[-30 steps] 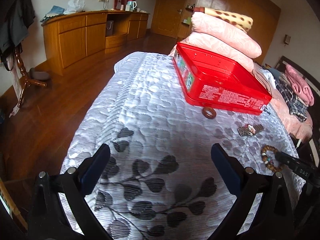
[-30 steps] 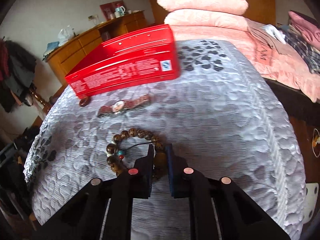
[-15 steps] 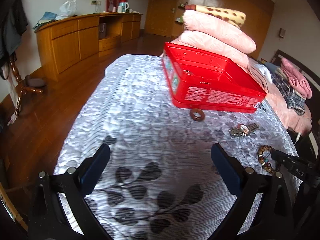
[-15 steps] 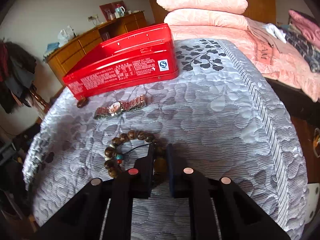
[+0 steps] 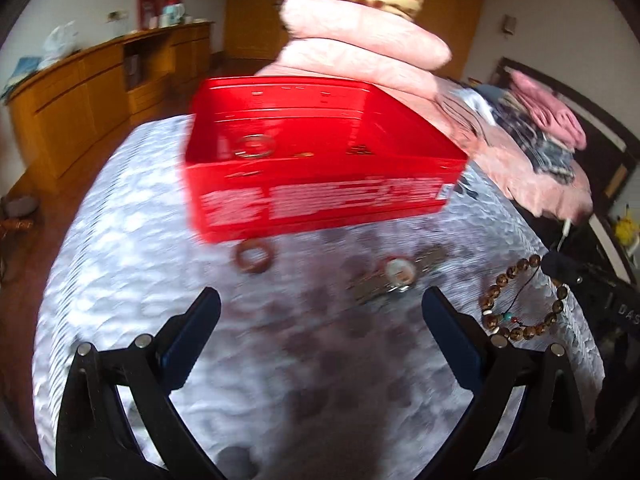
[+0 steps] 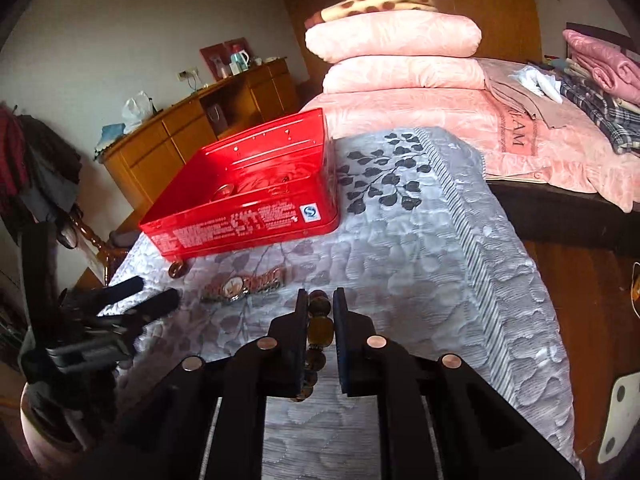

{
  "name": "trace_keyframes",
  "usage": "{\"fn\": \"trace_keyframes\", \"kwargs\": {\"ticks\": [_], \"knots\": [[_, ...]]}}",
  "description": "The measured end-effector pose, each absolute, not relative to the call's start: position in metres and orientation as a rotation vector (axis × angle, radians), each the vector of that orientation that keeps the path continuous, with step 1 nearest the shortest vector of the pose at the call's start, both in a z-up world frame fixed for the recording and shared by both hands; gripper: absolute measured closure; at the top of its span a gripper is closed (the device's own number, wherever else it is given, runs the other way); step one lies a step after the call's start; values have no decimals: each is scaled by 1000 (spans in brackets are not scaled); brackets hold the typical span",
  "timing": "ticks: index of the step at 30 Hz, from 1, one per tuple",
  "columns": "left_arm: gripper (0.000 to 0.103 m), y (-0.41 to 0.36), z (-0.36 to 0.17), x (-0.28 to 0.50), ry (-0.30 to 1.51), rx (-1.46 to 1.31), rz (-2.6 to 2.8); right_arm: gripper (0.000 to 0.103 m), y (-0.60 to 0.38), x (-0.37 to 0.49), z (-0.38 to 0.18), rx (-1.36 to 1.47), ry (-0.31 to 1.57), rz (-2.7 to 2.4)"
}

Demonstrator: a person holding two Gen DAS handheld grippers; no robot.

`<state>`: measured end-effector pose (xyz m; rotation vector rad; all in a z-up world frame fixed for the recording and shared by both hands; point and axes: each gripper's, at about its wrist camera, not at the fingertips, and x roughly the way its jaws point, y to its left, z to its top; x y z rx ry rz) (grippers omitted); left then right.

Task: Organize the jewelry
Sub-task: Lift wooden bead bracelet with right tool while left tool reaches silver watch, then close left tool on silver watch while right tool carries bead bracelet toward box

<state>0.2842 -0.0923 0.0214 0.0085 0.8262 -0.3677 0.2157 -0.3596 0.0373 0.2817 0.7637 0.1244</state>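
A red tin box [image 5: 320, 160] stands open on the grey quilt, with a silver bangle [image 5: 254, 146] and small pieces inside. In front of it lie a brown ring [image 5: 254, 257] and a metal watch [image 5: 396, 276]. My left gripper [image 5: 320, 304] is open and empty, hovering just short of the ring and watch. My right gripper [image 6: 320, 300] is shut on a wooden bead bracelet [image 6: 320, 330], which dangles below its jaws. The left wrist view shows the bracelet [image 5: 520, 300] hanging at the right. The right wrist view also shows the box [image 6: 248, 208], watch [image 6: 240, 286], ring [image 6: 177, 269] and left gripper [image 6: 148, 296].
Pink pillows [image 6: 400, 52] and pink bedding [image 6: 560, 152] lie beyond the box. Folded clothes [image 6: 600, 72] sit at the far right. A wooden dresser [image 5: 80, 92] lines the left wall. The quilt drops off to wood floor [image 6: 592, 280] on the right.
My left gripper has swung toward the box, so the ring and watch now sit close ahead of it. My right gripper has lifted the bracelet off the quilt.
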Motion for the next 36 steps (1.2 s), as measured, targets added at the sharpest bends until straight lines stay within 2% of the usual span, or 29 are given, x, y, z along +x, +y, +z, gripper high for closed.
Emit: {"fn": "trace_keyframes", "kwargs": {"ticks": [8, 9, 12, 15, 17, 18, 20, 22, 29, 32, 33, 34, 36], "knots": [[6, -143, 9, 305, 841, 93, -458, 91, -367, 223, 22, 322, 789, 128], [9, -146, 8, 307, 845, 94, -465, 91, -367, 224, 21, 324, 790, 129], [28, -153, 1, 314, 880, 99, -497, 91, -369, 225, 19, 331, 792, 128], [31, -155, -8, 321, 924, 89, -515, 91, -369, 226, 17, 337, 795, 129], [38, -157, -8, 320, 920, 94, -528, 91, -368, 227, 15, 341, 801, 130], [50, -157, -8, 320, 919, 99, -524, 91, -367, 227, 14, 343, 804, 130], [58, -155, -7, 318, 916, 100, -518, 91, -367, 227, 13, 346, 806, 131], [75, -154, -7, 315, 932, 80, -542, 91, -366, 227, 12, 349, 809, 130], [74, -137, -5, 289, 967, -2, -525, 91, -367, 227, 7, 357, 826, 126], [52, -137, -5, 285, 966, 7, -557, 91, -365, 227, 5, 362, 838, 133], [41, -140, -4, 284, 963, 18, -564, 91, -364, 227, 3, 363, 843, 135], [36, -146, -4, 282, 958, 43, -568, 91, -364, 227, 2, 364, 848, 135], [39, -157, -8, 279, 944, 104, -556, 91, -365, 225, 1, 364, 853, 133]]}}
